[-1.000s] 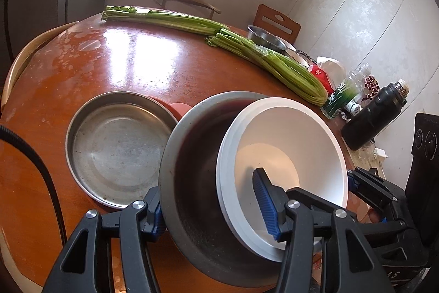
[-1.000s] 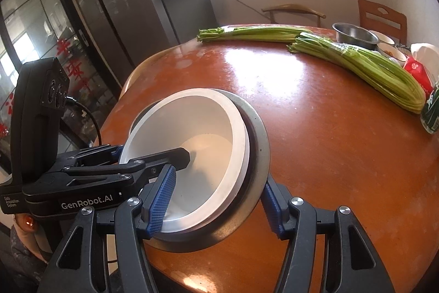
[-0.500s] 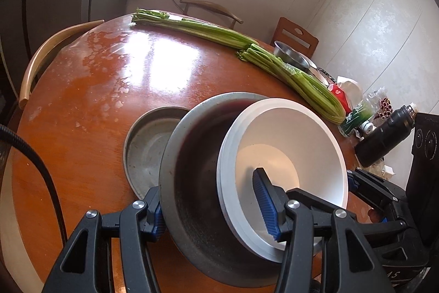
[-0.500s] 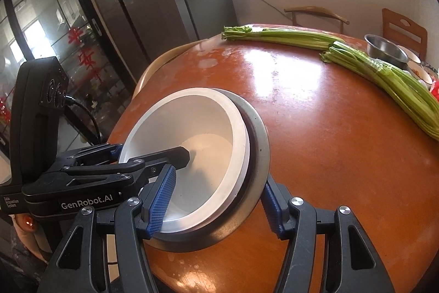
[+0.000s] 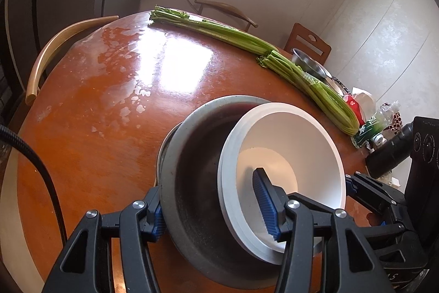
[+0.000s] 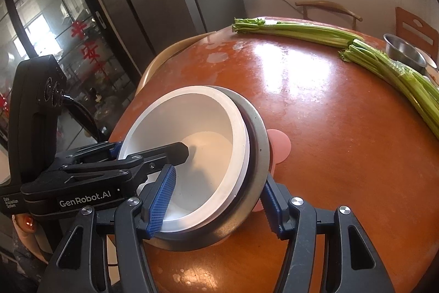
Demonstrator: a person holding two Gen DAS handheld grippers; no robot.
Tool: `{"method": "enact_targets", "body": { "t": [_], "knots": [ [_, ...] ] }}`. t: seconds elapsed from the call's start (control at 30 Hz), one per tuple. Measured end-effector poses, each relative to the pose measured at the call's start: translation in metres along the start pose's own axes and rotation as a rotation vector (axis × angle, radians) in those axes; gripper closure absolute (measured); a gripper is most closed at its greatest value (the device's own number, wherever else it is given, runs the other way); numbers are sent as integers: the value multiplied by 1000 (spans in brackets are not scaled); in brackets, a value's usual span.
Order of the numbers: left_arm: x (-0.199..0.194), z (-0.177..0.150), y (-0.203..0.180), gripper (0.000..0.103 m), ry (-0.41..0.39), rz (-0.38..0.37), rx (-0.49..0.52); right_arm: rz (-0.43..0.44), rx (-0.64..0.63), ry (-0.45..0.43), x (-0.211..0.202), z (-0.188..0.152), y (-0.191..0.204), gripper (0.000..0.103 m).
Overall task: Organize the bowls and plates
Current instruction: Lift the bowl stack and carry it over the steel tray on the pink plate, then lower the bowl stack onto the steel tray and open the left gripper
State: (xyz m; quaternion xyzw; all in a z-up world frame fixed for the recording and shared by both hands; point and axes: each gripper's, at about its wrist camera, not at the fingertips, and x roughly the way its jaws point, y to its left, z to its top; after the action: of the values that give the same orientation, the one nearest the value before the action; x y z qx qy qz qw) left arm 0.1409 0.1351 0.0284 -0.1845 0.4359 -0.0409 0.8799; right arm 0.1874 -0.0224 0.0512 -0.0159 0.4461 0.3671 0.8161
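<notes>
A white bowl [image 5: 285, 155] sits tilted inside a steel plate [image 5: 192, 199]. My left gripper [image 5: 214, 210] is shut on the stack, one blue pad inside the bowl, the other under the plate's rim. My right gripper [image 6: 216, 202] is shut on the same stack from the opposite side; the bowl [image 6: 192, 139] and plate [image 6: 258, 133] show there too. A second steel plate [image 5: 162, 147] lies right under the stack, almost hidden. A pink plate [image 6: 279, 144] peeks out beneath in the right wrist view.
The round wooden table [image 5: 109, 106] carries long celery bunches [image 5: 274, 59] across its far side. A steel bowl [image 5: 307, 65], bottles [image 5: 370, 128] and a black flask [image 5: 387, 161] stand at the right edge. Chairs [image 5: 55, 51] ring the table.
Both grippers have carried the bowl-and-plate stack over the second steel plate, which was in plain sight to the left and is now almost covered. The pink plate now shows beneath.
</notes>
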Motion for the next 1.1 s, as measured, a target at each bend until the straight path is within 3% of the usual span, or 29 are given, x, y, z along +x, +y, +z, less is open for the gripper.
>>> {"method": "enact_targets", "body": {
  "t": [0.67, 1.1],
  "knots": [
    [18, 3, 11, 48, 2, 33, -12, 14, 7, 38, 18, -4, -4, 40],
    [18, 3, 8, 48, -10, 62, 8, -47, -15, 39, 20, -8, -5, 40]
  ]
}}
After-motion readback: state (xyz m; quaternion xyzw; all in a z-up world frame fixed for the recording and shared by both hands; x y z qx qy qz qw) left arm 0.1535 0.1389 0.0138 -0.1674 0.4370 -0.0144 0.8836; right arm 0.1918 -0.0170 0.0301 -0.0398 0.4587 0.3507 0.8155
